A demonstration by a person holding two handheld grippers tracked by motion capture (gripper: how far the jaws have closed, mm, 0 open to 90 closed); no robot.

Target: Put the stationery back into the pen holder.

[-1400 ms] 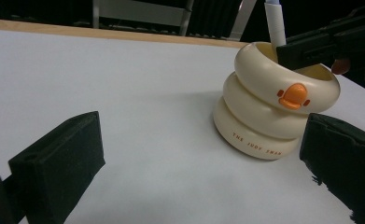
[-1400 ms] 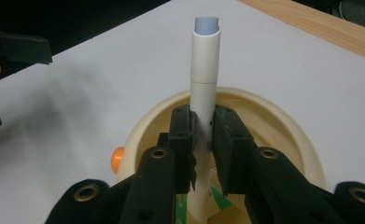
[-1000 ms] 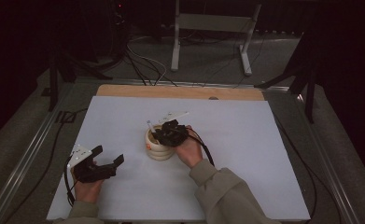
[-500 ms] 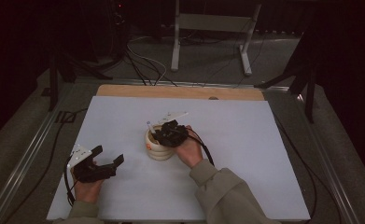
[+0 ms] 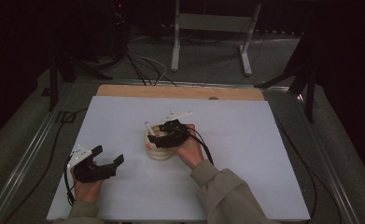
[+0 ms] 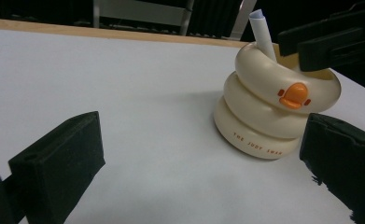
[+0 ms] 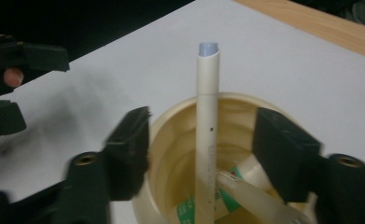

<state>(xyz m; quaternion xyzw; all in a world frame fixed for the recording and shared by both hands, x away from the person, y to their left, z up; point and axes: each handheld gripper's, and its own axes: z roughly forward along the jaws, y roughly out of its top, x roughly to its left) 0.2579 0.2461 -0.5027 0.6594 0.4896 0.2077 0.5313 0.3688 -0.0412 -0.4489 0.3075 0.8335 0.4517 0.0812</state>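
My right gripper (image 7: 201, 154) over cream holder (image 5: 157, 148) near table (image 5: 245, 140) centre, jaws just opening, white pen (image 7: 206, 135) loose between them, standing inside. My left gripper (image 5: 109, 157) spread, near front-left corner.

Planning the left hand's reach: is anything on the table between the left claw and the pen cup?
No. In the left gripper view, only bare white table lies between the left claw and the cup.
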